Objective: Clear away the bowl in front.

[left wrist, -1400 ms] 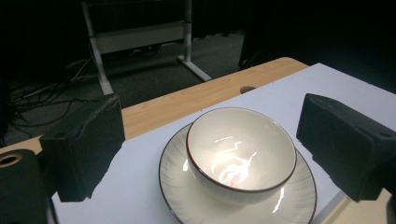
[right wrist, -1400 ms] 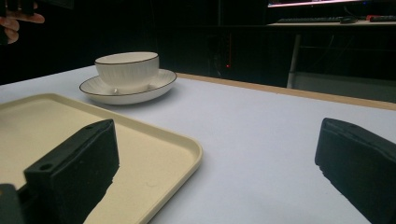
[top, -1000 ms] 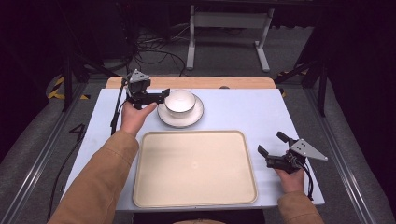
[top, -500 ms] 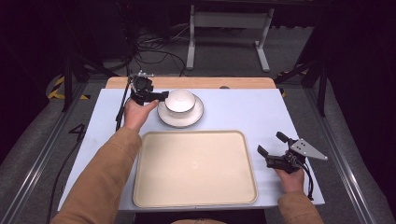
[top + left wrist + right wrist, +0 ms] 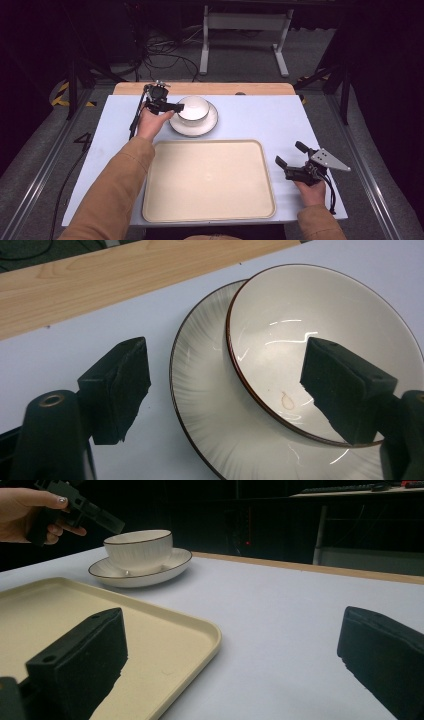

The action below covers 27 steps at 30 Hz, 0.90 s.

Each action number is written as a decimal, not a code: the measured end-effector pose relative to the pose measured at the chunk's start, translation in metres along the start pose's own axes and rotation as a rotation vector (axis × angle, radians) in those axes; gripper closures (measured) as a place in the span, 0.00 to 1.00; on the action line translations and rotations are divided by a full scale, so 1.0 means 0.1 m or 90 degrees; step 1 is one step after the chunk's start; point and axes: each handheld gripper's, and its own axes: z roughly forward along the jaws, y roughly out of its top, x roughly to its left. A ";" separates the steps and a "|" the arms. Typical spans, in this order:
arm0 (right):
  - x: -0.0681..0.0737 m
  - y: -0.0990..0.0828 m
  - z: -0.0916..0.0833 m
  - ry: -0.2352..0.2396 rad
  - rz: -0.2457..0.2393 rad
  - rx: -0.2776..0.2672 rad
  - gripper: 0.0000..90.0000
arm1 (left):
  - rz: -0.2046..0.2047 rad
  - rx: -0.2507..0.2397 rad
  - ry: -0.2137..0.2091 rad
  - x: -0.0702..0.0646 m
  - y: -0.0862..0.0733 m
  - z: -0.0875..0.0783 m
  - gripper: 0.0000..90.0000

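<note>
A white bowl [image 5: 194, 107] with a dark rim stands in a white plate [image 5: 210, 127] at the back of the table. My left gripper [image 5: 177, 105] hovers at the bowl's left side. In the left gripper view [image 5: 225, 385] its jaws have just been opening. One pad is over the bowl's inside [image 5: 300, 325], the other over the table left of the plate [image 5: 210, 405], and neither presses on anything. My right gripper [image 5: 290, 154] rests open and empty at the front right, beside a beige tray [image 5: 207, 180].
The pale blue table [image 5: 260, 115] has a wooden strip [image 5: 205, 88] along its back edge. The tray [image 5: 55, 610] lies left of the right gripper [image 5: 235, 640], with the bowl [image 5: 140, 547] and left gripper [image 5: 95, 517] beyond. Cables and a metal stand are on the floor behind.
My left gripper has sunk a little and edged toward the bowl's left side. The right hand and gripper have stayed put.
</note>
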 end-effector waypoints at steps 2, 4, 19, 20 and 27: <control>0.00 0.00 0.00 0.001 0.000 0.000 0.00 | -0.001 0.004 0.001 0.00 -0.01 0.03 0.23; 0.00 0.00 0.00 0.003 0.000 0.000 0.00 | -0.005 0.009 0.001 0.01 -0.01 0.06 0.23; 0.00 0.00 0.00 0.012 0.000 -0.001 0.00 | -0.061 0.045 -0.034 0.05 -0.06 0.24 0.40; 0.00 0.00 0.00 0.012 0.001 -0.001 0.00 | -0.066 0.045 -0.037 0.04 -0.06 0.24 0.41; 0.00 0.00 0.01 0.013 0.002 -0.002 0.00 | -0.094 0.051 -0.045 0.05 -0.05 0.25 0.56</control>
